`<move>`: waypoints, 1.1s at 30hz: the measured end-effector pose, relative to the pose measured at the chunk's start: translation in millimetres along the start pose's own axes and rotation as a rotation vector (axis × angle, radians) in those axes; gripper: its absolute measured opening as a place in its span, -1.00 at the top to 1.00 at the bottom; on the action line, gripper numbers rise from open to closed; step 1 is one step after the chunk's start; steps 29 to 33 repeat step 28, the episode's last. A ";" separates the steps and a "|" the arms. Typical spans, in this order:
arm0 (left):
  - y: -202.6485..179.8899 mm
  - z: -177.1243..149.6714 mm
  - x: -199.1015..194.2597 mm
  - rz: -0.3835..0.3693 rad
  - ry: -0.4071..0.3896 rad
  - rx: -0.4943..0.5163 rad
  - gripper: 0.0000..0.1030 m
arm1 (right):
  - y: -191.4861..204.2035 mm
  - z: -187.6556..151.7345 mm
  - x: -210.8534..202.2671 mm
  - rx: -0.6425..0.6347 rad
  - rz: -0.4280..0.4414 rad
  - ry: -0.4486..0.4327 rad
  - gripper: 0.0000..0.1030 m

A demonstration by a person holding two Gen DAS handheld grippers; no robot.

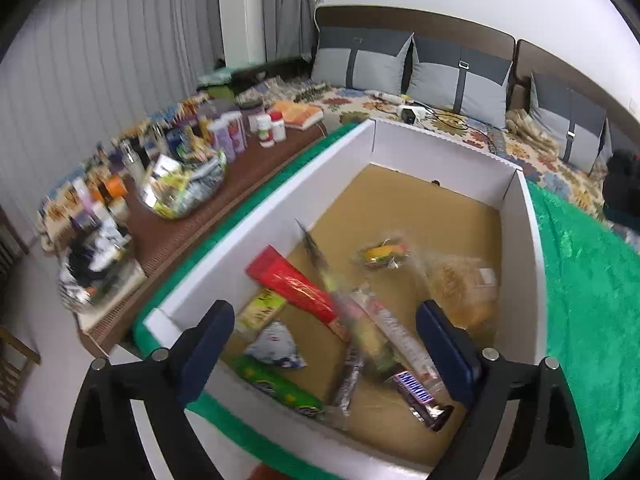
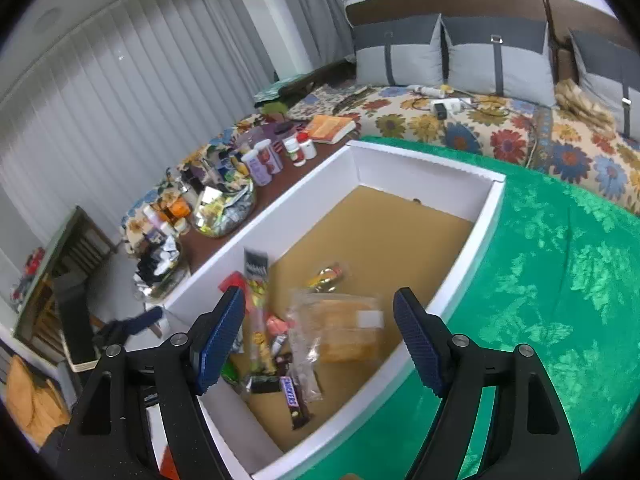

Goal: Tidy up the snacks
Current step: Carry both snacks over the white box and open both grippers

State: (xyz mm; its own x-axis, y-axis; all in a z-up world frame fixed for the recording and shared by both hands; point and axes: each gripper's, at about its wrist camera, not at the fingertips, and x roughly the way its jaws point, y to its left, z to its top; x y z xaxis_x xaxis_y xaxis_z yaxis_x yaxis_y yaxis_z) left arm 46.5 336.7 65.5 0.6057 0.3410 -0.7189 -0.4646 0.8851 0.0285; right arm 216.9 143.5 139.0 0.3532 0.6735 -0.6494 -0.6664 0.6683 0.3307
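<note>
Both hand-held grippers (image 1: 324, 340) (image 2: 320, 344) gape above white box (image 1: 256, 224).

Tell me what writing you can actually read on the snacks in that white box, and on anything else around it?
"SNICKERS" on the brown chocolate bar near the front of the white box.
Print on the long yellow-and-black packet: blurred, unreadable.
Print on the red packet, the yellow-green packet and the green packet: blurred.
Labels on the bottles on the brown shelf and the orange book's cover: too small.
</note>
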 end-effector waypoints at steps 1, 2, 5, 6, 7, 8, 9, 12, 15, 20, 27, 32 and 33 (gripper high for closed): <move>-4.3 -1.8 -5.9 0.022 -0.012 0.016 -0.79 | 0.9 -0.9 -2.6 -0.005 -0.007 -0.001 -0.55; -6.0 0.4 -7.8 0.038 -0.020 0.026 -0.79 | 1.0 -1.8 -6.0 -0.012 -0.016 -0.003 -0.55; -2.1 4.0 -19.2 0.062 -0.061 -0.030 -0.94 | 4.4 -5.1 -14.1 -0.042 -0.042 -0.006 -0.55; -1.9 5.1 -23.3 0.077 -0.071 -0.058 -1.00 | 5.6 -7.0 -15.0 -0.052 -0.053 -0.004 -0.55; -1.4 5.0 -28.9 0.088 -0.090 -0.082 -1.00 | 6.8 -9.1 -14.4 -0.060 -0.065 0.001 -0.55; -0.9 4.8 -32.5 0.113 -0.097 -0.094 -1.00 | 7.7 -11.7 -13.6 -0.064 -0.074 0.009 -0.55; -0.9 6.1 -33.0 0.135 -0.083 -0.088 -1.00 | 8.2 -15.2 -12.7 -0.067 -0.080 0.019 -0.55; -1.3 8.7 -25.3 0.171 0.000 -0.042 -1.00 | 11.6 -23.1 -9.9 -0.074 -0.098 0.042 -0.55; 3.5 5.8 -27.6 0.141 -0.003 -0.067 -1.00 | 15.1 -27.4 -9.0 -0.084 -0.109 0.054 -0.55; 7.7 4.1 -29.0 0.086 0.002 -0.095 -1.00 | 21.4 -30.2 -6.4 -0.099 -0.125 0.069 -0.55; 10.8 0.1 -32.1 0.104 -0.029 -0.111 -1.00 | 32.3 -33.9 1.2 -0.127 -0.129 0.087 -0.55; 10.6 0.2 -32.4 0.107 -0.030 -0.105 -1.00 | 33.9 -34.5 2.1 -0.131 -0.127 0.089 -0.55; 10.6 0.2 -32.4 0.107 -0.030 -0.105 -1.00 | 33.9 -34.5 2.1 -0.131 -0.127 0.089 -0.55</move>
